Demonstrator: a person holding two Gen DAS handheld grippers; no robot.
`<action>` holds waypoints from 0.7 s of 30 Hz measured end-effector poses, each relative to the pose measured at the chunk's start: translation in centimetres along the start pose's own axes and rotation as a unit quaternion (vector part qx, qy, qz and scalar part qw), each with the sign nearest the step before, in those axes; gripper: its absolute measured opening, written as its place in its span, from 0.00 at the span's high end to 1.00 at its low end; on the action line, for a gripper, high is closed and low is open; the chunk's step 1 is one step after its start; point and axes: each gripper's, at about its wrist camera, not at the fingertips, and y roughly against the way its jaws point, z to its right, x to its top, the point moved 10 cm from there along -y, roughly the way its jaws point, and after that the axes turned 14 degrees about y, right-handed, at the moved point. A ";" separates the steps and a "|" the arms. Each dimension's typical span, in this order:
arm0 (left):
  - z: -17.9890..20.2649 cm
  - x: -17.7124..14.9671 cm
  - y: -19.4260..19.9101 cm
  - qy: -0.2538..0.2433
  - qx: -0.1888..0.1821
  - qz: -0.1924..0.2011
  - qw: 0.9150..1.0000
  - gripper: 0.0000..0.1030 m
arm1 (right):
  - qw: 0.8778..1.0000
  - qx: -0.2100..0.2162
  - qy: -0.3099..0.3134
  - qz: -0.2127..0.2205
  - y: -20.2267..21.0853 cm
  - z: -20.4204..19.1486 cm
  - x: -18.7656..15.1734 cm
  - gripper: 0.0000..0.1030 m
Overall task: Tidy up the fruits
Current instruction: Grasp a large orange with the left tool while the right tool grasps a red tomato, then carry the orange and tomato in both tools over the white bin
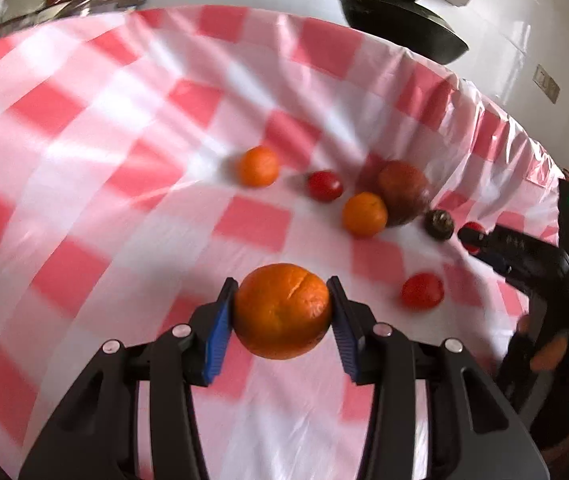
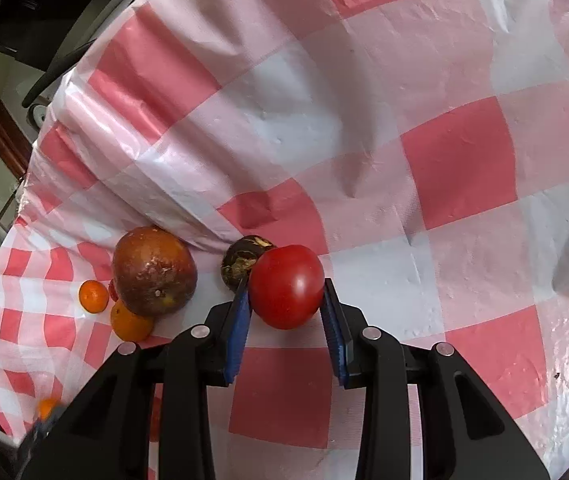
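Left hand-held gripper (image 1: 282, 304) clamps orange (image 1: 282, 312) above checkered table (image 1: 124, 140); right hand-held gripper (image 2: 286, 300) clamps red tomato (image 2: 286, 286) beside dark fruit (image 2: 242, 260).

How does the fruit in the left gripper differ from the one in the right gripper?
The orange in the left gripper is orange with a dull, creased peel; the tomato in the right gripper is red, smooth and glossy. The orange fills the gap between its blue pads, whereas the tomato sits nearer the fingertips. Both are round, and each is gripped from two sides over the checked cloth.
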 end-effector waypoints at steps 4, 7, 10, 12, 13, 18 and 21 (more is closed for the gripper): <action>-2.4 -2.1 2.5 0.000 0.028 -0.009 1.000 0.56 | 0.999 -0.019 -0.024 -0.014 1.2 0.1 -1.4 0.66; -3.6 -2.9 4.0 -0.003 0.042 -0.009 0.999 0.56 | 0.999 0.003 -0.036 -0.006 3.2 -1.2 -2.7 0.66; -4.0 -3.4 5.9 -0.005 0.049 -0.006 0.999 0.56 | 0.999 0.021 -0.033 0.003 5.5 -3.2 -3.8 0.66; -4.0 -3.6 7.1 -0.009 0.050 0.000 0.999 0.56 | 0.999 0.028 -0.023 0.010 7.1 -4.6 -4.3 0.66; -4.1 -3.8 7.7 -0.011 0.051 0.002 0.999 0.56 | 0.999 0.032 -0.017 0.012 7.7 -5.3 -4.6 0.66; -4.6 -4.8 10.3 -0.010 0.055 0.009 0.998 0.56 | 0.998 0.059 0.019 0.018 10.7 -9.1 -6.5 0.66; -5.8 -5.5 11.9 -0.002 0.060 0.008 0.998 0.56 | 0.996 0.075 0.041 0.014 12.0 -11.8 -8.3 0.66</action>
